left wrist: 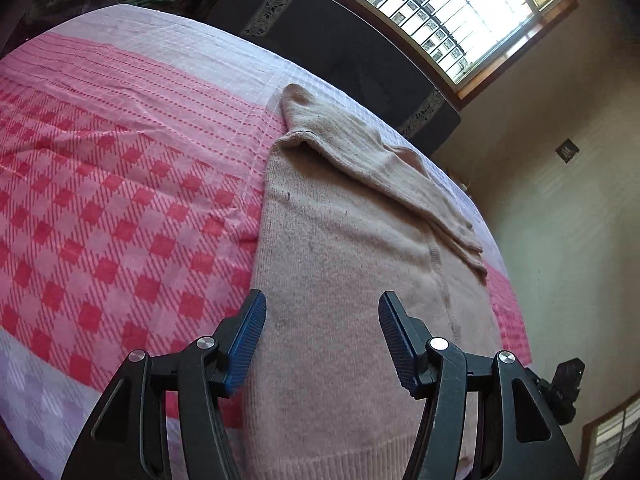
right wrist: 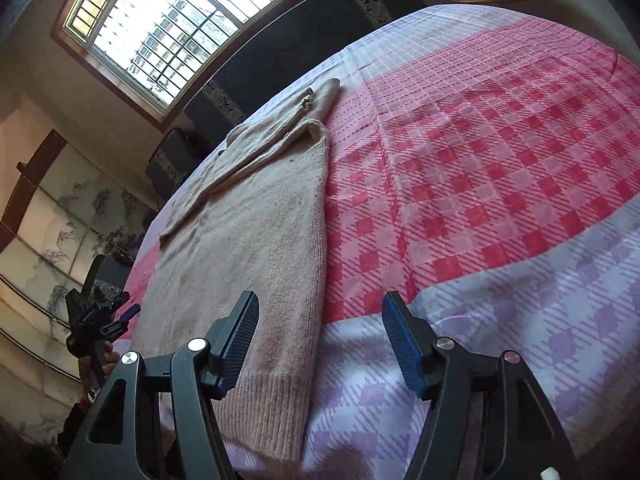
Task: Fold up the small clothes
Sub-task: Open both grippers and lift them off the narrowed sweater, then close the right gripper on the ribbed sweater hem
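While both sets of jaws stand spread with nothing between the blue ribbed pads, my left gripper (left wrist: 322, 318) hangs over the lower body of the beige knitted sweater (left wrist: 340, 264) and my right gripper (right wrist: 320, 318) straddles its right edge near the ribbed hem. That sweater lies flat on the pink, red and lilac checked bedspread (right wrist: 480, 184), one sleeve (left wrist: 384, 168) folded diagonally across its chest. Beyond the bed stand a dark headboard (left wrist: 340, 32) and a barred window (right wrist: 168, 16).

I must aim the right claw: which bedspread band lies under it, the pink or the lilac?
The lilac checked band, nearest the camera; the pink checked band begins farther up, beside the beige sweater.
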`<state>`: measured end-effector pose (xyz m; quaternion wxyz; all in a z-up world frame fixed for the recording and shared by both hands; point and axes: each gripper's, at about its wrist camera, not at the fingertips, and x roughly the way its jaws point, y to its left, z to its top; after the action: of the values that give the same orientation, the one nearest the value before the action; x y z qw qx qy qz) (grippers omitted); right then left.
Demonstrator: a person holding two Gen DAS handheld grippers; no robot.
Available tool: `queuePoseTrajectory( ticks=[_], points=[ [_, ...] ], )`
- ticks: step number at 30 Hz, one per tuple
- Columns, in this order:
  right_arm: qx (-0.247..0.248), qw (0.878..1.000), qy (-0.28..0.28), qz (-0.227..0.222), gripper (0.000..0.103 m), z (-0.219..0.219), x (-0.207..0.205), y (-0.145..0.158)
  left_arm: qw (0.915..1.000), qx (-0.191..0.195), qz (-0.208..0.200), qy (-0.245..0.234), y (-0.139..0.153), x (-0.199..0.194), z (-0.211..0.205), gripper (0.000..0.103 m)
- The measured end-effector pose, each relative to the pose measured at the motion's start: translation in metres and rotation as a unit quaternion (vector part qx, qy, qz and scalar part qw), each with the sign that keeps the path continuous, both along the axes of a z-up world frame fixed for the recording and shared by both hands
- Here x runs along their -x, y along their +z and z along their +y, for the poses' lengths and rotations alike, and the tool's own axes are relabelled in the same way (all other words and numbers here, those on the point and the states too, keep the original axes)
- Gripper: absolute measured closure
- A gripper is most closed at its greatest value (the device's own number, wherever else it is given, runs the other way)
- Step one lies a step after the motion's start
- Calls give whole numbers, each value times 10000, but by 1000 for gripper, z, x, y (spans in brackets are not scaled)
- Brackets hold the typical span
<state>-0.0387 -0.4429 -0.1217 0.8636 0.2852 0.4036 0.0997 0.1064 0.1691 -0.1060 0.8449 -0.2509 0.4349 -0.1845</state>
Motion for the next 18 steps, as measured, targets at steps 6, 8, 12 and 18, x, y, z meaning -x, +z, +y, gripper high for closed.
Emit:
queuePoseTrajectory(
  ticks=[6, 8, 12, 18],
  points=[
    [193, 9987, 448, -141, 41, 23, 16, 0, 9989, -56, 95, -452, -6, 46, 21, 44],
    [153, 9982, 562, -143, 41, 28, 18, -1, 9985, -110, 62, -530, -5, 56, 22, 44],
    [75, 9973, 687, -258, 41, 36, 23, -4, 9974, 44, -55, -721, -8, 71, 21, 44],
    [-203, 9964, 741, -366, 40, 46, 23, -7, 9924, 642, 70, -1044, -14, 74, 4, 44]
  ],
)
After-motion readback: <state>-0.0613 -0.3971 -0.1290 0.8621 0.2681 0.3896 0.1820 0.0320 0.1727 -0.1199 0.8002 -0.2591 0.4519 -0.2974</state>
